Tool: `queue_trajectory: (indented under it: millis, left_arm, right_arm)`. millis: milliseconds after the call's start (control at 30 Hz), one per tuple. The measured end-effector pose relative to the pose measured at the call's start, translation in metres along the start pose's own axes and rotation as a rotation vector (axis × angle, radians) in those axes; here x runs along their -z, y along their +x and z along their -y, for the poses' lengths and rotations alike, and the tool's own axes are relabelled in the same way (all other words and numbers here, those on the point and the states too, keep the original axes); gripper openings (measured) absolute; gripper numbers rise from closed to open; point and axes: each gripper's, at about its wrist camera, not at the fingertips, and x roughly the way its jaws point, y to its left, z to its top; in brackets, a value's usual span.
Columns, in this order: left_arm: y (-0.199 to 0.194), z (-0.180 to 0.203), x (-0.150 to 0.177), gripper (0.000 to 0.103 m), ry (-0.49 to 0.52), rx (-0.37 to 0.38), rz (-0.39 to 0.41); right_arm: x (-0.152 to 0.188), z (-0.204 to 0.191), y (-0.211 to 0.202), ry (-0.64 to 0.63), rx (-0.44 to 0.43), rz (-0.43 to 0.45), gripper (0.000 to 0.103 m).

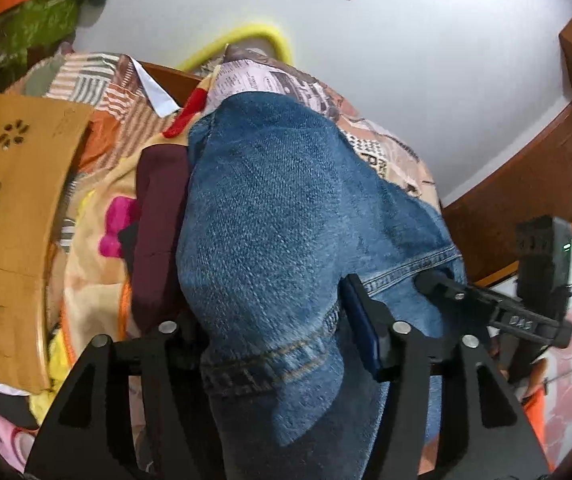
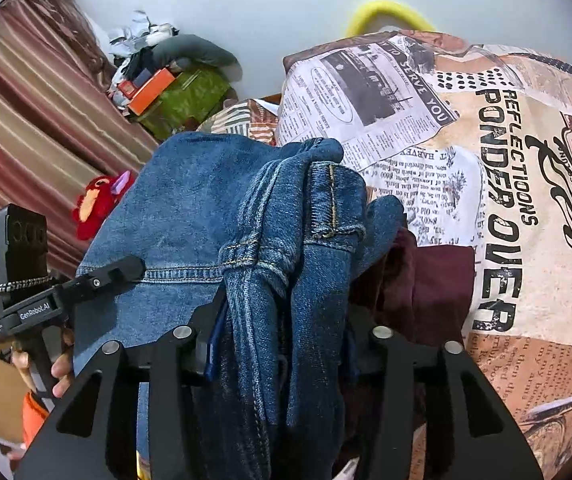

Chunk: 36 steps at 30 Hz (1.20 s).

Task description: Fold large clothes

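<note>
Jeans (image 1: 278, 208) hem between left tongs (image 1: 282, 344), bedspread (image 2: 525, 200) beyond

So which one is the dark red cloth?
Find the bed's newspaper-print bedsheet. On it lies blue denim clothing, and the dark maroon cloth is tucked right beside it. It is plain, with no printing or stitching.

A newspaper-print bedspread (image 2: 525, 168), a maroon cloth (image 1: 158, 220), a yellow hoop (image 2: 385, 10), a striped curtain (image 2: 26, 120) and a red plush toy (image 2: 94, 204).
</note>
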Motion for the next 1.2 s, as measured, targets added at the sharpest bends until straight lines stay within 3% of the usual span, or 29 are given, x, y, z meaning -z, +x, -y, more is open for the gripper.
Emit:
queue_trajectory:
  millis: [167, 300, 433, 533, 833, 1033, 1167, 1200]
  left_arm:
    - [-0.026, 0.015, 0.016, 0.059, 0.049, -0.125, 0.027]
    - [-0.062, 0.042, 0.036, 0.059, 0.108, -0.223, 0.060]
    - [-0.113, 0.078, 0.065, 0.059, 0.153, -0.213, 0.128]
    - [-0.159, 0.111, 0.093, 0.059, 0.198, -0.232, 0.223]
    - [-0.286, 0.215, 0.217, 0.059, 0.392, -0.251, 0.565]
    - [-0.325, 0.249, 0.286, 0.059, 0.420, -0.256, 0.739]
    - [-0.334, 0.260, 0.322, 0.060, 0.431, -0.289, 0.841]
    - [-0.334, 0.262, 0.328, 0.061, 0.437, -0.287, 0.855]
  right_arm:
    - [0.015, -0.016, -0.032, -0.057, 0.095, 0.029, 0.046]
    - [0.036, -0.035, -0.085, -0.140, 0.146, 0.104, 0.046]
    - [0.062, -0.060, -0.146, -0.194, 0.150, 0.207, 0.046]
    - [0.091, -0.084, -0.200, -0.223, 0.180, 0.326, 0.046]
    - [0.194, -0.143, -0.311, -0.338, 0.104, 0.639, 0.046]
    - [0.252, -0.169, -0.337, -0.394, 0.089, 0.797, 0.046]
    - [0.272, -0.176, -0.337, -0.414, 0.103, 0.850, 0.047]
    - [0.276, -0.178, -0.335, -0.421, 0.107, 0.857, 0.051]
